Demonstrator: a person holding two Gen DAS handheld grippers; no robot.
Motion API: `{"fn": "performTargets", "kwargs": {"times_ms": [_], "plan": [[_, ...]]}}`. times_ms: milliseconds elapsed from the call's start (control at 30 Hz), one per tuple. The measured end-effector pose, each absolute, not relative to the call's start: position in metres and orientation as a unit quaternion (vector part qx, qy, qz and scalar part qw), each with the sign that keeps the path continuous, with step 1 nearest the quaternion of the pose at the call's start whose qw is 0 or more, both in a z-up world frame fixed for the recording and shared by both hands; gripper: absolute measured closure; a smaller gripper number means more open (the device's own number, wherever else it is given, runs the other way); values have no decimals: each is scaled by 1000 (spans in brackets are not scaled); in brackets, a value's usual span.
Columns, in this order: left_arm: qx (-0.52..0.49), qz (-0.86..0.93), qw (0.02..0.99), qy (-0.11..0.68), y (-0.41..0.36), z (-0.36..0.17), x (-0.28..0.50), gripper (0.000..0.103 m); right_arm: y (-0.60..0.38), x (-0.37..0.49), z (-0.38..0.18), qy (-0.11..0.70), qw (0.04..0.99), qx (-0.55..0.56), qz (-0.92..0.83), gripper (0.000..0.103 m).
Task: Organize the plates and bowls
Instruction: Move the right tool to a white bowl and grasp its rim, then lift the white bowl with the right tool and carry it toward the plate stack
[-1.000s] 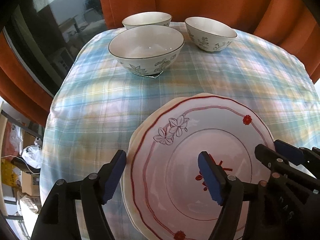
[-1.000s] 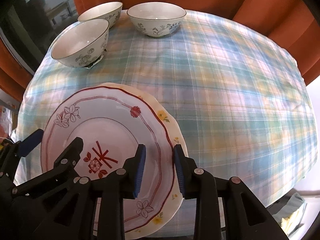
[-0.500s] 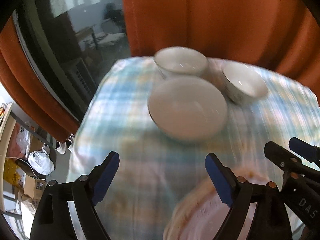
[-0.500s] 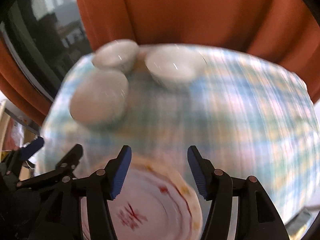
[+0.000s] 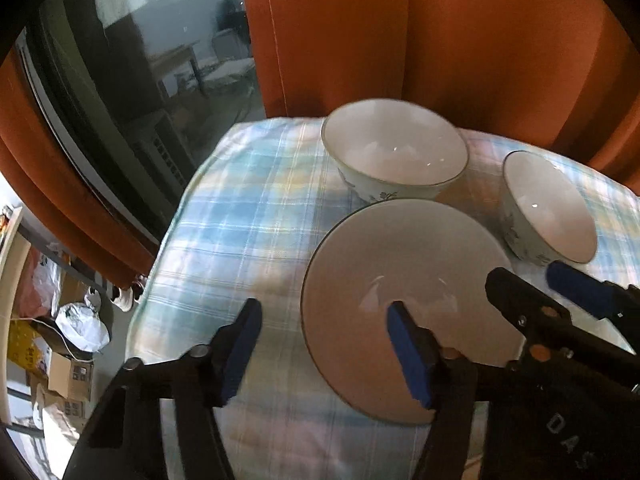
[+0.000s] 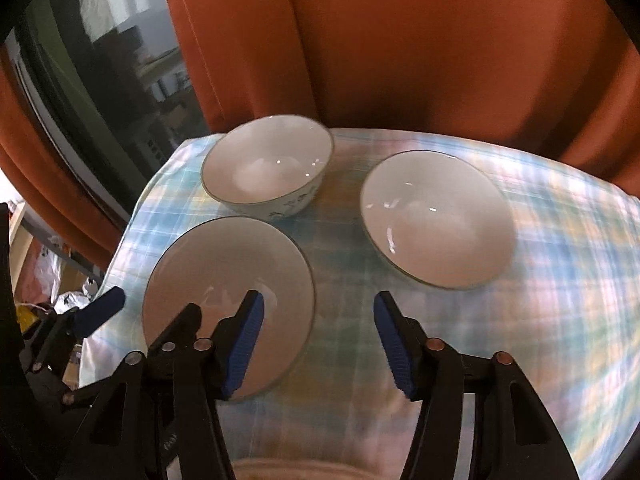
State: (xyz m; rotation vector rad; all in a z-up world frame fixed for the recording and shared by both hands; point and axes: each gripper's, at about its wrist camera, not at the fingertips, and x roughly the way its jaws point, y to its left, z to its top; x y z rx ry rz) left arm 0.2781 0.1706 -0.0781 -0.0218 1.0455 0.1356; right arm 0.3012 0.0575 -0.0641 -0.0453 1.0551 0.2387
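Near bowl: a white bowl with a thin dark rim (image 5: 404, 304) (image 6: 228, 304), sitting on the counter, the closest of three bowls to both claws.
Back bowl: a white bowl with a blue flower pattern on its side (image 5: 394, 150) (image 6: 268, 166), just behind the near bowl, at the counter's far edge.
Side bowl: a third white bowl (image 5: 546, 208) (image 6: 436, 218), to the right of the near bowl and apart from it.
Left claw: (image 5: 326, 350) wide open and holding nothing; its right blue pad shows in front of the near bowl's inside, its left pad over the cloth to the bowl's left. Whether a pad touches the bowl cannot be told.
Right claw: (image 6: 318, 344) wide open and holding nothing; its left pad overlaps the near bowl's right side, its right pad is over bare cloth.
Counter: covered in a pale blue, yellow and pink plaid cloth (image 5: 248, 232) (image 6: 560, 280).
Behind the counter: orange curtains (image 5: 480, 40) (image 6: 400, 40) and a dark window (image 5: 120, 60) to the left.
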Motion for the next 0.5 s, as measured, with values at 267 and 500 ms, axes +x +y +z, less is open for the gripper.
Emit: {"fn": "performTargets", "kwargs": {"times_ms": [267,500], "plan": [[-11,57,854,517,168,-93,286,76,66,318,-91,534,837,-21,115,90],[-9,50,853,519,165,-87,282,78,64,309,-86,542,833,-9,108,90]]}}
